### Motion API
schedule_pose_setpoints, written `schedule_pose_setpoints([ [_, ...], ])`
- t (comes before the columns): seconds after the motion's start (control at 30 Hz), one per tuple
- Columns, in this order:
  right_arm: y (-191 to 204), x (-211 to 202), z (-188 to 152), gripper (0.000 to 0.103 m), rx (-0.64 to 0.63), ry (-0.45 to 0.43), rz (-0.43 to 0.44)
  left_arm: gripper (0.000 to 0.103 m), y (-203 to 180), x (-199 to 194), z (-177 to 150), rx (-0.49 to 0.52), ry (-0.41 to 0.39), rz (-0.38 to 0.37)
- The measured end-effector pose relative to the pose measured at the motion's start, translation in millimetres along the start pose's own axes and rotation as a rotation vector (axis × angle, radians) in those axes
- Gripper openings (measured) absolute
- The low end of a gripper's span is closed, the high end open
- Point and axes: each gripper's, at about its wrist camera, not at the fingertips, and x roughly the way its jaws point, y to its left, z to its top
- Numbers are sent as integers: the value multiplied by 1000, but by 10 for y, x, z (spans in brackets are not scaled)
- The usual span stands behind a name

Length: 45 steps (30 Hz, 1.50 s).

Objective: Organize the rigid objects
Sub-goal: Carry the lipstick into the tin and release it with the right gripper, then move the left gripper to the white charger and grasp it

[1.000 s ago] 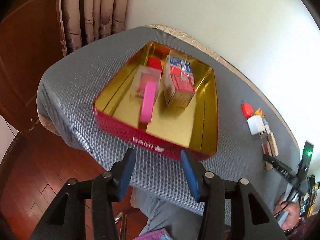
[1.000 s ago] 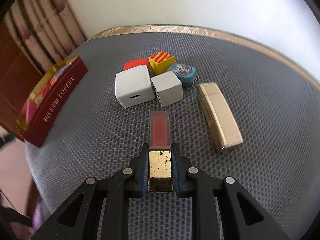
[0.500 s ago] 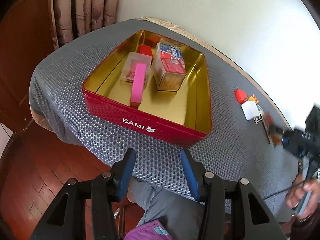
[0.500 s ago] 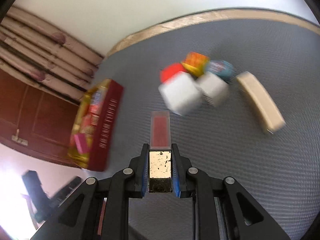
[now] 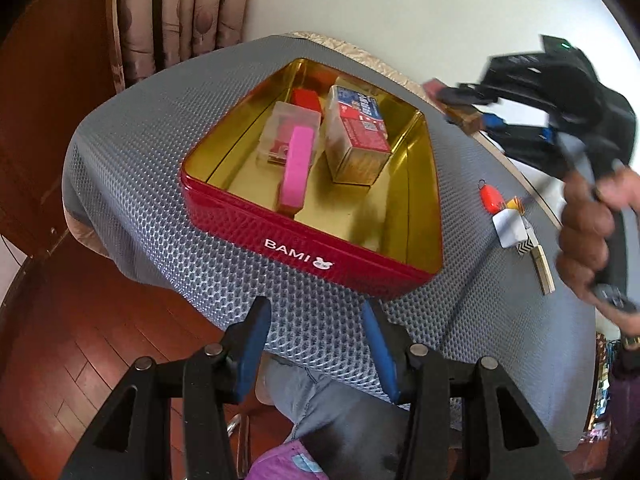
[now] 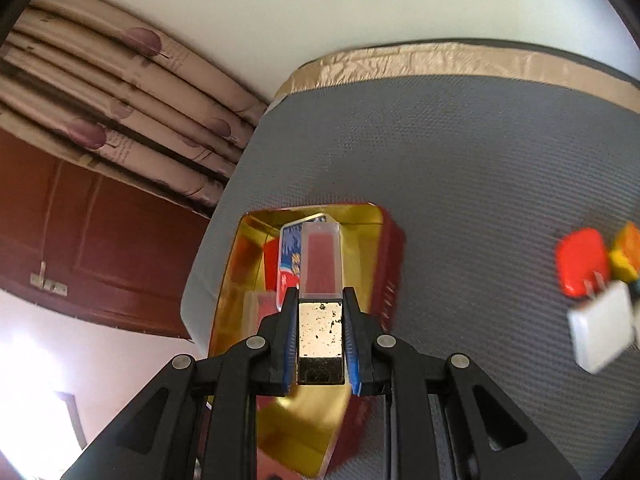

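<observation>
Lipstick point(image 6: 321, 304), with a gold base and a clear cap over a red stick, is pinched between the two blue pads of the right gripper point(image 6: 320, 336). It points forward and hangs above the open red tin point(image 6: 390, 256), over the tin's gold inside, not touching anything in it. In the left wrist view the right gripper point(image 5: 476, 118) is blurred, above the far right edge of the bench point(image 5: 132, 184), and a hand point(image 5: 592, 236) holds its handle.

Inside the tin point(image 5: 304, 246), marked BAMI on its near wall, a pink bar point(image 5: 296, 170) leans on a clear plastic case point(image 5: 290, 130). Just beside them to the right is a red and blue carton point(image 5: 358, 136), and a small red box point(image 5: 306, 98) is behind the case, near the far wall.

On the grey mat near the right edge of the bench lie a red charm point(image 5: 491, 199), a white cube charger point(image 5: 509, 228), a yellow and orange block point(image 5: 515, 203) and a pale gold stick point(image 5: 543, 269), close together.

The left gripper point(image 5: 316, 340) hovers at the near edge of the bench in front of the tin, its fingers spread apart with nothing between them.
</observation>
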Motion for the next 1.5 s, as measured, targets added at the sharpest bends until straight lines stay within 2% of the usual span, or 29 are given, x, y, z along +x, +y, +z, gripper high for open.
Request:
schedule_pose_setpoints([
  [0.1, 46, 164, 45, 20, 0, 11, -27, 48, 34, 11, 13, -4, 0, 11],
  [0.3, 158, 364, 152, 21, -18, 6, -79, 48, 114, 107, 19, -31, 48, 8],
  [0.5, 247, 365, 96, 21, -50, -15, -70, 48, 143, 103, 7, -33, 48, 7],
  [0.63, 165, -26, -272, 33, -114, -97, -17, 48, 112, 60, 21, -12, 27, 21],
  [0.7, 52, -262, -597, 39, -176, -139, -51, 48, 84, 37, 15, 2, 15, 31],
  [0.77, -148, -499, -953, 48, -227, -184, -133, 48, 43, 24, -5, 24, 11, 35],
  [0.87, -679, -923, -1406, 53, -218, -258, -283, 48, -69, 8, -37, 64, 5, 48],
  [0.93, -1052, -1222, -1628, 56, -213, -311, -436, 48, -175, -7, -78, 106, 0, 50],
  [0.97, -1263, -1370, -1732, 62, -216, -326, -533, 48, -227, -7, -105, 125, -3, 51],
  [1.03, -1615, -1606, -1884, 68, -204, -336, -682, 48, -363, -6, -154, 180, -3, 60],
  [1.1, -1914, -1811, -2001, 69, -198, -350, -776, 48, -532, 24, -236, 250, -3, 64],
  [1.2, -2256, -1980, -2126, 80, -194, -354, -890, 48, -823, 101, -360, 361, 23, 60],
  [1.27, -2461, -2044, -2174, 88, -160, -354, -883, 48, -1082, 137, -406, 432, 37, 33],
  [1.4, -2668, -2167, -2113, 92, -55, -362, -746, 48, -1625, 150, -349, 607, -9, -66],
  [1.5, -2707, -2182, -2090, 92, -50, -351, -699, 48, -2016, 278, -200, 750, -11, -131],
])
